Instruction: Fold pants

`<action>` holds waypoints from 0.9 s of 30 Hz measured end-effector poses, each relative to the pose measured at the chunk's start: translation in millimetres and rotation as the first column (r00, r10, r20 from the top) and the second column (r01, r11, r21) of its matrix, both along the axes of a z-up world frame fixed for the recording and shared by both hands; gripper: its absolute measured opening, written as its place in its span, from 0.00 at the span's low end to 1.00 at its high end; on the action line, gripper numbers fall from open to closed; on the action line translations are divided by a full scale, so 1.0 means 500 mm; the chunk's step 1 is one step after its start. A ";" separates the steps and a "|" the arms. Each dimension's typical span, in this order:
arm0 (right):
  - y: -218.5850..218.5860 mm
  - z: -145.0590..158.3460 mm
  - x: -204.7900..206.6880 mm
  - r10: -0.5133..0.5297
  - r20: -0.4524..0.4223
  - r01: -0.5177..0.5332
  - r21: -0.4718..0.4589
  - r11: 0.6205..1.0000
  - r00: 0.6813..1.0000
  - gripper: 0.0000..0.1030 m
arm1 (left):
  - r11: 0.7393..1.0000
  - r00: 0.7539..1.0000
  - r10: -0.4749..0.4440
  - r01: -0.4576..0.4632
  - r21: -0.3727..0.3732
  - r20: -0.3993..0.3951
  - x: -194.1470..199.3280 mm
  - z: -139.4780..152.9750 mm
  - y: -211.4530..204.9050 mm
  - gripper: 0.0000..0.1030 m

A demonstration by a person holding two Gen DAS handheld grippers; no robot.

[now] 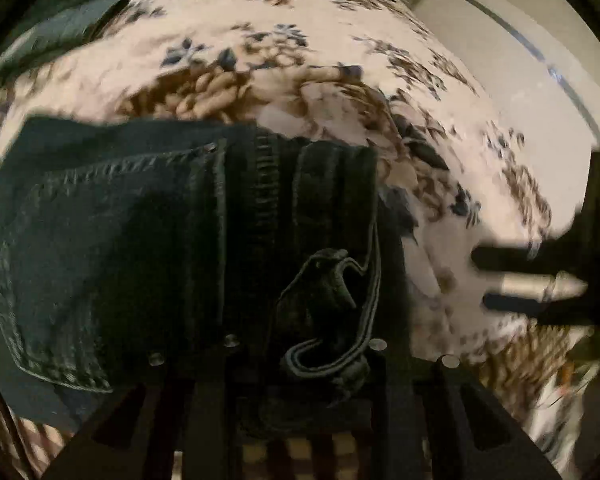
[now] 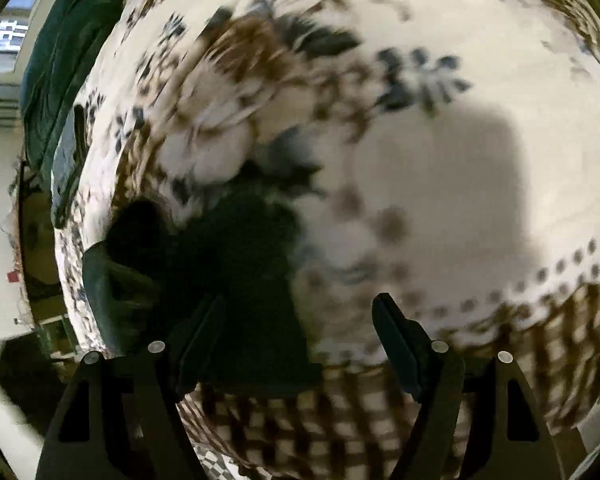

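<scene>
Pants bunched in my left jaws, over the bed, with my right jaws empty beside them.

The bed with its flowered cover fills both views, and the dark denim pants hang over it, their long axis running crossways in the left view, pocket to the left and waistband to the right. My left gripper has its jaws drawn narrow on the waistband end, a belt loop curling just above them. My right gripper stands with its jaws wide and nothing between them; a dark mass, which I take for the pants, lies just off its left finger. So my left hand has the cloth, and I judge the right must reach leftward to take a share.
</scene>
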State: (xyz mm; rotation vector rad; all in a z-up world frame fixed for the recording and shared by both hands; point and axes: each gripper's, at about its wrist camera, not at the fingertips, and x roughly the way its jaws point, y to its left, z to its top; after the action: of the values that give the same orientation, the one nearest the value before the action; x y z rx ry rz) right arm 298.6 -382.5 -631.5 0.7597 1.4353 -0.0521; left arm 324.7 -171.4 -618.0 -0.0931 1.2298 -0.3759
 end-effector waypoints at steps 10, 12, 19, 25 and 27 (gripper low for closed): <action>0.064 0.003 0.057 0.031 0.127 -0.071 0.325 0.943 0.991 0.77 | 1.000 1.000 -0.009 0.009 -0.003 -0.004 -0.066 0.126 0.097 1.00; 0.108 -0.013 0.071 0.088 0.122 -0.124 0.330 0.936 0.989 0.77 | 0.996 0.997 0.076 -0.075 0.056 -0.005 -0.072 0.134 0.150 1.00; 0.231 -0.080 0.093 0.181 0.141 -0.219 0.332 0.918 0.973 0.35 | 0.924 0.930 0.366 -0.360 0.132 -0.025 -0.019 0.121 0.348 1.00; 0.147 0.030 0.047 0.091 0.200 -0.134 0.213 0.968 0.976 0.14 | 0.903 0.904 0.428 -0.426 0.063 -0.016 0.047 0.134 0.402 1.00; 0.077 0.051 0.019 0.048 0.190 -0.082 0.176 0.981 0.981 0.14 | 0.909 0.907 0.418 -0.417 0.033 -0.052 0.076 0.125 0.391 1.00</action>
State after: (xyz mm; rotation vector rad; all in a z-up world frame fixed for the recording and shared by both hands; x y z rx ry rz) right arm 308.2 -344.0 -605.9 0.8449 1.2975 0.1998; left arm 362.5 24.3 -555.6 -0.3456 1.2332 0.0152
